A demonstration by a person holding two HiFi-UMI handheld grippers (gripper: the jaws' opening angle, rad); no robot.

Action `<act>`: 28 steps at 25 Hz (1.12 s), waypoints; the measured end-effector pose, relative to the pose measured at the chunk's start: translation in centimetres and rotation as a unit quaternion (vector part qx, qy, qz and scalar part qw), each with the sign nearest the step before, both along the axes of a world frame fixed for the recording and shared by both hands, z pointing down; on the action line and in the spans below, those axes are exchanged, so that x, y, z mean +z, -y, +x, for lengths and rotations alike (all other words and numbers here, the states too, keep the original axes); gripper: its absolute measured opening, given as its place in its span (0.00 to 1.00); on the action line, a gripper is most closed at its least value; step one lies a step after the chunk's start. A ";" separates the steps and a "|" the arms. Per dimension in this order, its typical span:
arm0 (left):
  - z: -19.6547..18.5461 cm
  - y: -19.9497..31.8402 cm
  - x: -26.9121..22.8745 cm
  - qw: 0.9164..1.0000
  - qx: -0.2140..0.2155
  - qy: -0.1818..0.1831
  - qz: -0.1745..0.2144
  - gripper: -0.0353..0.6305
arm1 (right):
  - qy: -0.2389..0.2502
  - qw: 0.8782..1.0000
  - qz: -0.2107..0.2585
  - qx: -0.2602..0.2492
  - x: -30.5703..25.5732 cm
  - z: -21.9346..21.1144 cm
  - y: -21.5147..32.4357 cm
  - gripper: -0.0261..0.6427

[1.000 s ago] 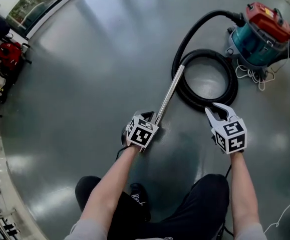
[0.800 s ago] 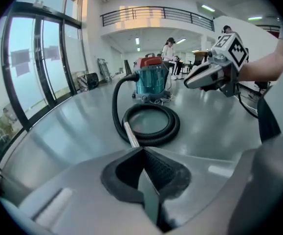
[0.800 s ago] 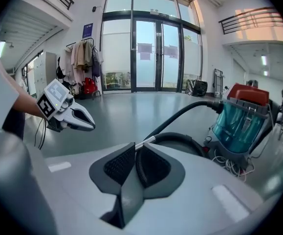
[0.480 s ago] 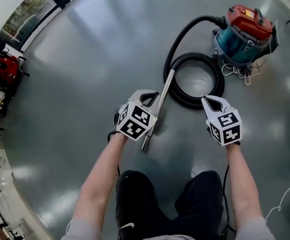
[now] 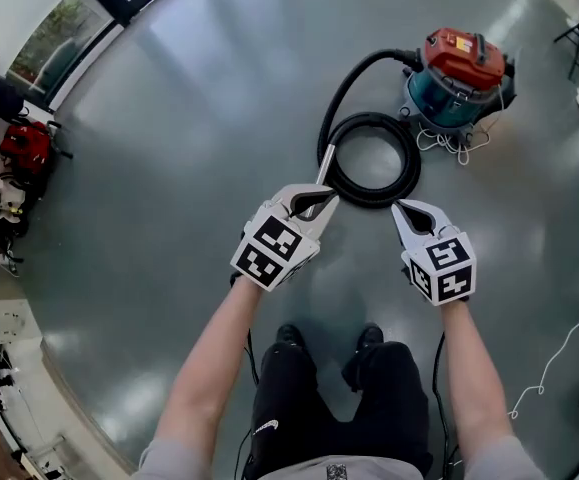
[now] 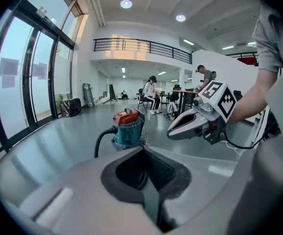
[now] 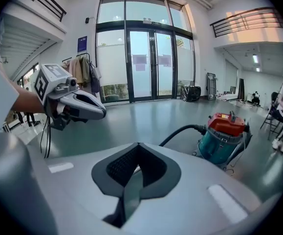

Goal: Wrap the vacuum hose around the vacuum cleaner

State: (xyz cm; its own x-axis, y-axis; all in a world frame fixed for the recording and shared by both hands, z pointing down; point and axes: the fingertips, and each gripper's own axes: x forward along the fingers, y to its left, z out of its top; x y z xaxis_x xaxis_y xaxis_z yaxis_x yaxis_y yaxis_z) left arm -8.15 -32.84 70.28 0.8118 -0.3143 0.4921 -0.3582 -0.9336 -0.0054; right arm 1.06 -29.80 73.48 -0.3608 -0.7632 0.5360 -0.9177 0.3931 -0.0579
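Observation:
The vacuum cleaner has a teal drum and a red top and stands on the grey floor at the upper right. Its black hose leaves the drum and lies in a loop on the floor. A metal wand runs from the loop toward me, its near end hidden behind my left gripper. My right gripper hovers near the loop's near edge. Both are shut with nothing between the jaws. The vacuum shows beyond each gripper.
A white cord lies bunched beside the drum. Red equipment sits by the left wall and another white cable trails at the right. My feet stand just below the grippers. People sit at tables far behind the vacuum.
The head view has risen and pulled back, so the vacuum and hose look smaller. My left gripper has moved up and right along the wand. The right gripper stays shut, close to the loop.

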 end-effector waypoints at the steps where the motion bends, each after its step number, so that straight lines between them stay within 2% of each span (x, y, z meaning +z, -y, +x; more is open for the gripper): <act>1: 0.4 -0.7 -2.0 1.000 -0.001 -0.007 -0.008 0.06 | 0.005 1.000 0.001 0.002 -2.1 -0.2 -0.6 0.08; 9: 2.4 -7.1 -16.4 0.998 -0.007 -0.049 -0.035 0.06 | 0.041 0.999 0.020 0.013 -18.2 -1.2 -6.2 0.08; 14: 2.9 -10.6 -25.4 0.998 -0.004 -0.060 -0.033 0.06 | 0.059 0.997 0.039 0.018 -27.9 -1.5 -9.6 0.08; 19: 2.3 -13.3 -33.8 0.995 -0.007 -0.091 -0.033 0.06 | 0.069 0.996 0.056 0.018 -36.0 -2.5 -12.4 0.07; 23: 1.6 -15.7 -38.5 0.993 -0.015 -0.112 -0.036 0.06 | 0.069 0.995 0.067 0.013 -40.6 -3.3 -14.6 0.08; 28: 1.2 -17.7 -41.8 0.992 -0.011 -0.124 -0.025 0.06 | 0.075 0.993 0.092 0.016 -44.5 -3.5 -16.2 0.07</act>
State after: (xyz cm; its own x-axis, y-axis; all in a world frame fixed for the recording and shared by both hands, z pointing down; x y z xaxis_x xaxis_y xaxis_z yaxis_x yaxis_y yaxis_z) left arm -6.91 -15.12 28.47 0.9031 -0.3134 0.2934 -0.3628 -0.9226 0.1311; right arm -2.40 -13.60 29.00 -0.4000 -0.8554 0.3290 -0.9163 0.3801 -0.1259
